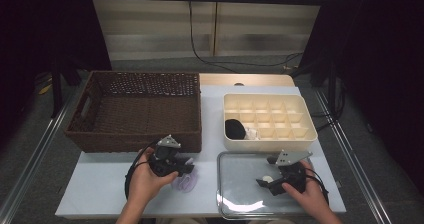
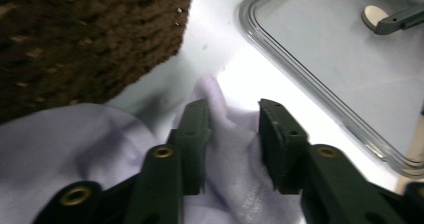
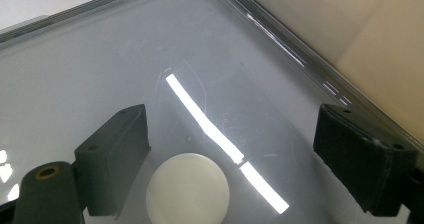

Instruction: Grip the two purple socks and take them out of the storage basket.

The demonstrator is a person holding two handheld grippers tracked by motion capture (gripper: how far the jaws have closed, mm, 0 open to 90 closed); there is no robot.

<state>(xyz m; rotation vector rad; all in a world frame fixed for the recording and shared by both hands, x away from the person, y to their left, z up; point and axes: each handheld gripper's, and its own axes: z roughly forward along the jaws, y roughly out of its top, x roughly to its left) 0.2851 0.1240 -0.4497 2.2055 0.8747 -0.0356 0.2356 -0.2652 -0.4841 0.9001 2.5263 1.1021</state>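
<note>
Near left, the left gripper (image 2: 232, 144) pinches one lilac cloth (image 2: 65, 149) on the table (image 1: 100, 184); its pale printing is too blurred to read. Near right, the right gripper (image 3: 230, 159) is spread over one white disc (image 3: 187, 189) on the clear lid (image 3: 100, 74). Farther: one basket (image 1: 135, 109), one divided box (image 1: 270, 121).

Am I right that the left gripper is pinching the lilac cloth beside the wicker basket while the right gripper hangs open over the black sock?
Not quite. The right gripper hangs open over a white disc on the clear tray, as the right gripper view shows. The left gripper does pinch the lilac cloth beside the wicker basket.
</note>
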